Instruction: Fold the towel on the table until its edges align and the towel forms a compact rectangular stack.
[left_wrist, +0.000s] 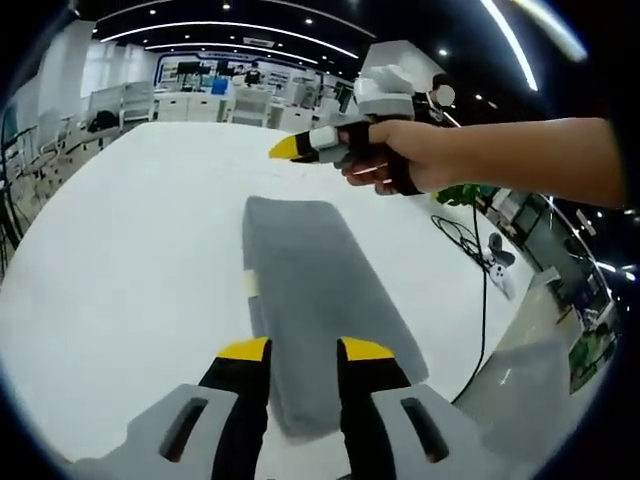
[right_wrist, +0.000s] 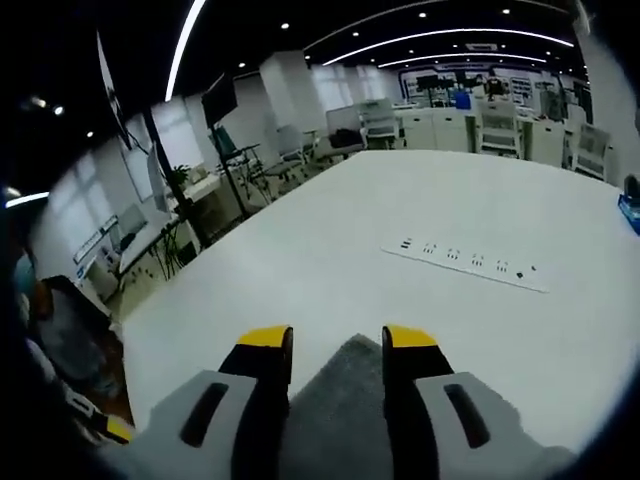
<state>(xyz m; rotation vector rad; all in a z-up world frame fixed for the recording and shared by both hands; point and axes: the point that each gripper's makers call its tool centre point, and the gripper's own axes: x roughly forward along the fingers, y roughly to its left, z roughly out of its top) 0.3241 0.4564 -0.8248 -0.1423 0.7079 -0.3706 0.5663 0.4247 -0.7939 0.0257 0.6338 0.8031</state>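
Hovering my left gripper (left_wrist: 306, 349) with jaws parted and holding nothing, over the near end of the towel (left_wrist: 318, 290). I am seeing the grey towel lying as a long folded strip on the white table (left_wrist: 120, 260), running away toward the far side. My right gripper (right_wrist: 338, 339) is also sitting parted and empty, a towel corner just under its tips. In the left gripper view its yellow tips look close together; I cannot tell more. Risk, I judge: pinching one layer only, letting the fold slide apart.
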